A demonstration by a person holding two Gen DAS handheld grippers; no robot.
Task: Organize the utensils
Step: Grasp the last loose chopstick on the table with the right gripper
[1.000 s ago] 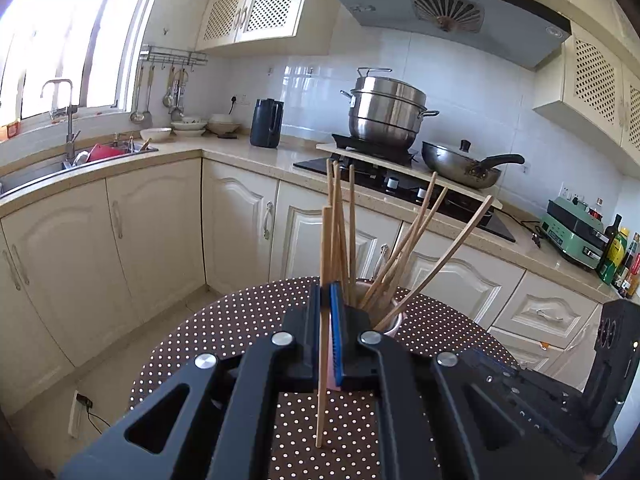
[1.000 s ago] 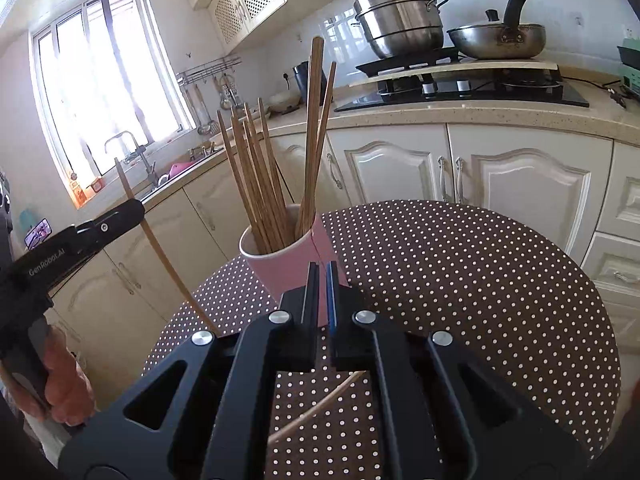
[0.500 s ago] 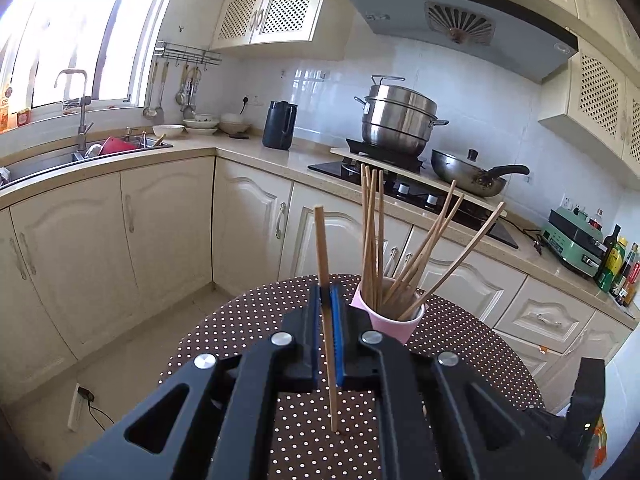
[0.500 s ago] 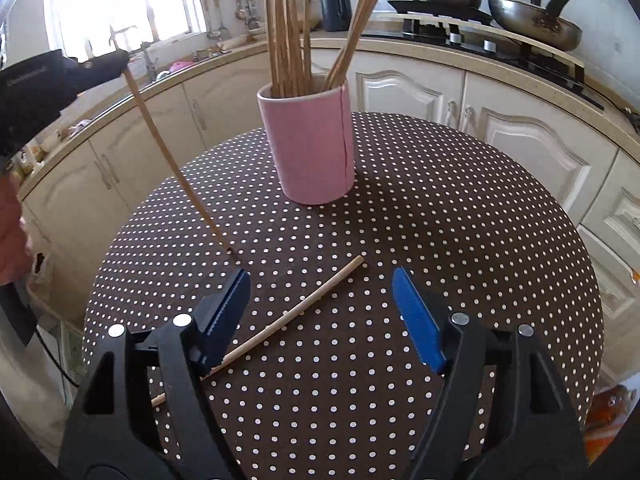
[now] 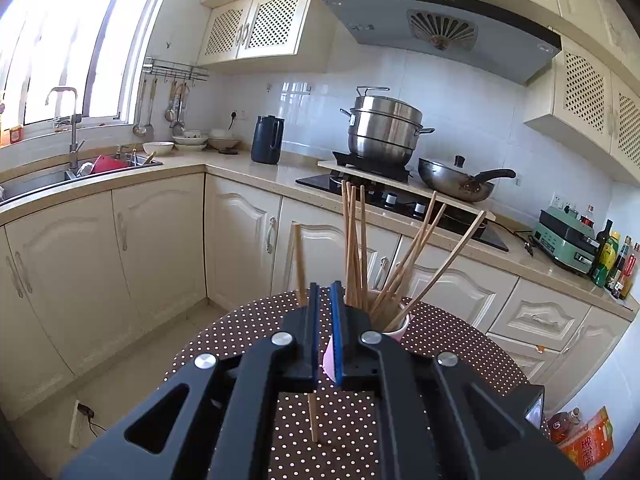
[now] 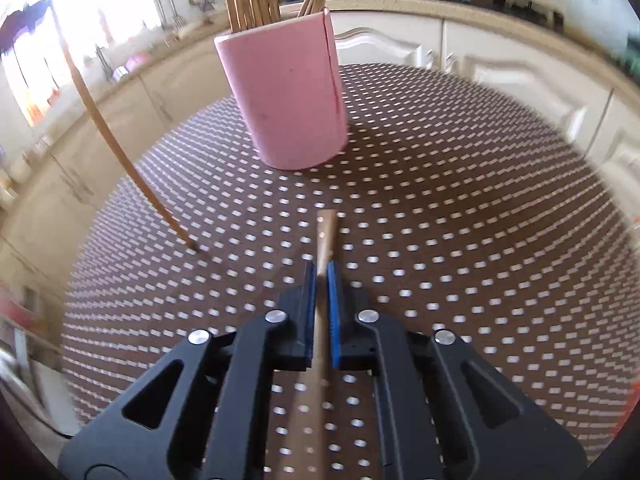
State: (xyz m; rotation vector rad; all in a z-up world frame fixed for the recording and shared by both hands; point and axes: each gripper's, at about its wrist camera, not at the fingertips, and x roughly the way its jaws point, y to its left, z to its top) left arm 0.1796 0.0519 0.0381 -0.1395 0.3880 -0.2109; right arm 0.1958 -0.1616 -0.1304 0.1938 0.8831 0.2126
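A pink cup (image 6: 288, 92) holding several wooden chopsticks (image 5: 354, 240) stands on the round brown polka-dot table (image 6: 440, 200). My left gripper (image 5: 325, 292) is shut on one chopstick (image 5: 299, 264), held nearly upright just left of the cup (image 5: 396, 326), its lower end above the cloth. The right wrist view shows that same chopstick (image 6: 100, 120) slanting down to the cup's left. My right gripper (image 6: 322, 272) is down at the table in front of the cup, shut on a second chopstick (image 6: 326, 236) that runs forward between its pads.
Cream kitchen cabinets (image 5: 160, 248) and a counter wrap around behind the table. A stove with a steel pot (image 5: 384, 128) and a pan (image 5: 456, 184) is at the back, and a sink (image 5: 36, 184) is at the left. Bottles (image 5: 612, 256) stand at the far right.
My right gripper opened wide, sank to the table and closed on the chopstick lying there. My left gripper shifted slightly, so the cup now sits right of its held chopstick.
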